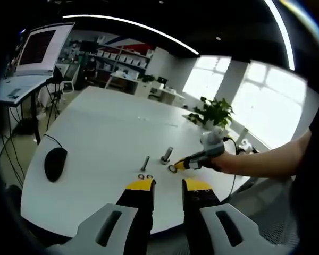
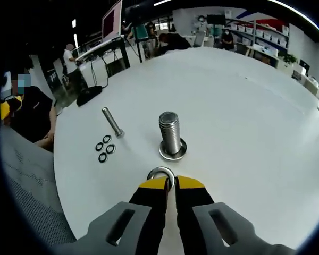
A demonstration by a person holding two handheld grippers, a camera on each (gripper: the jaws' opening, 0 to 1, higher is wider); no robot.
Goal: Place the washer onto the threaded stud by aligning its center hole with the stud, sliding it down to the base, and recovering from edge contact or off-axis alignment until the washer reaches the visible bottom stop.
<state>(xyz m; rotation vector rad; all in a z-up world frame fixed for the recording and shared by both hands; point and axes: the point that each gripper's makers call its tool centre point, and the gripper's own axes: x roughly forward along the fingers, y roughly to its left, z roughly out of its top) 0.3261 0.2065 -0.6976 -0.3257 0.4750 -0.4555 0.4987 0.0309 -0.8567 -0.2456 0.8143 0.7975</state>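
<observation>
Right gripper (image 2: 170, 183) pinches washer (image 2: 160, 174) by its rim short of stud (image 2: 169, 133), left gripper (image 1: 167, 184) spread; tilted approach risks snagging threads.

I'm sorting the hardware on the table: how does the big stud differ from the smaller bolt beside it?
The threaded stud stands upright on its base, thick and short; the small bolt lies flat on the table, thinner. The stud already has a washer at its foot; the bolt has small black rings lying near it. Both are grey metal.

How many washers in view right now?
5. One pinched in the right gripper; one at the base of the threaded stud; three small black washers clustered on the table beside the lying bolt. More could be hidden behind the stud.
</observation>
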